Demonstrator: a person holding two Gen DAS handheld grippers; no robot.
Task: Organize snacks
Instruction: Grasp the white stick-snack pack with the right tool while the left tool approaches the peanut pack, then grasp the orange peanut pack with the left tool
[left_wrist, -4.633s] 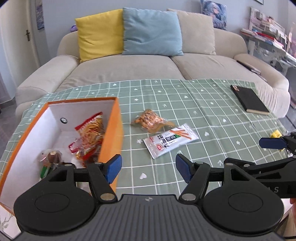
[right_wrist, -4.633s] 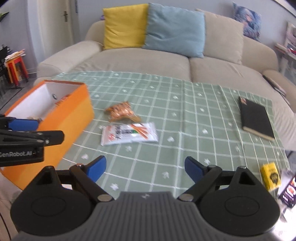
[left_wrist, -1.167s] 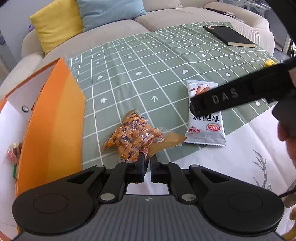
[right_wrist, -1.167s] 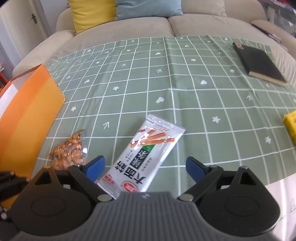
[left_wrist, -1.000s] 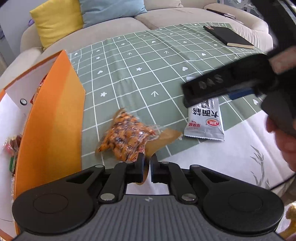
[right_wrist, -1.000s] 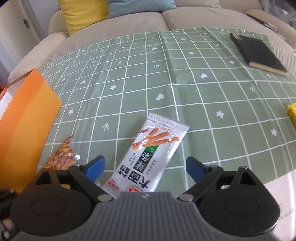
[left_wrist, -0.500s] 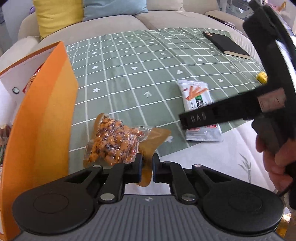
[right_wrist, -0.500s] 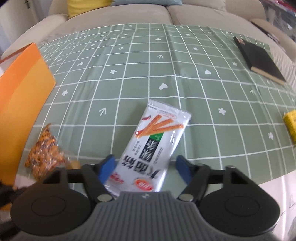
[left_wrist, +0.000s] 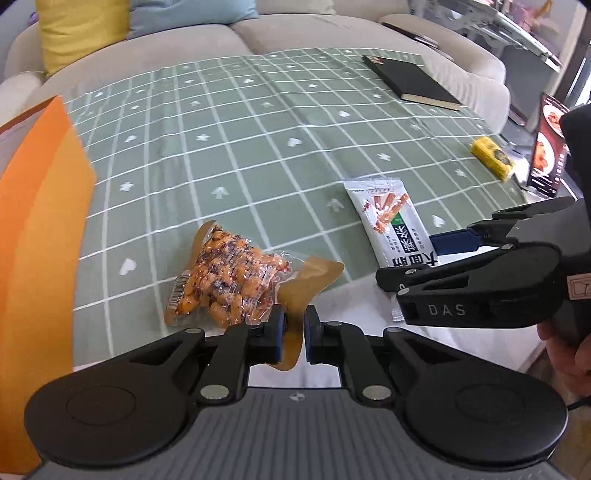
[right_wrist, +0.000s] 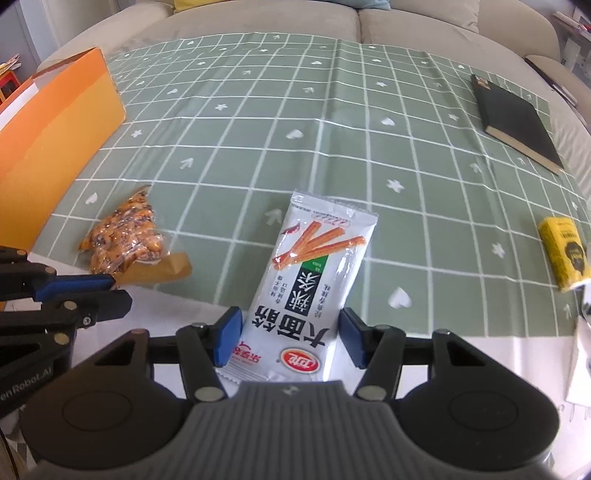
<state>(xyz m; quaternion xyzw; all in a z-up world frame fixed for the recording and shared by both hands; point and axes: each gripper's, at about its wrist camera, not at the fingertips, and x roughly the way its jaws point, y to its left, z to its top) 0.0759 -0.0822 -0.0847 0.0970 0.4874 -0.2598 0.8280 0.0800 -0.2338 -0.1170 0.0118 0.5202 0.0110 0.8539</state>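
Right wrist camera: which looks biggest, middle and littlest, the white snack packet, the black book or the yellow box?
1. White snack packet, though it is nearest the camera, so unsure.
2. Black book.
3. Yellow box.

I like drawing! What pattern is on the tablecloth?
The tablecloth is green with a white grid and little white hearts, stars and arrows, clearest in the right wrist view.

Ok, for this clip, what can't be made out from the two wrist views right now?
- Orange box interior: both views show only its outer wall.
- White snack pack near end: the right tool body covers it in the right view, so contact is unclear.
- Orange snack bag flap: pinched inside the left tool.
- Yellow packet print: too small.
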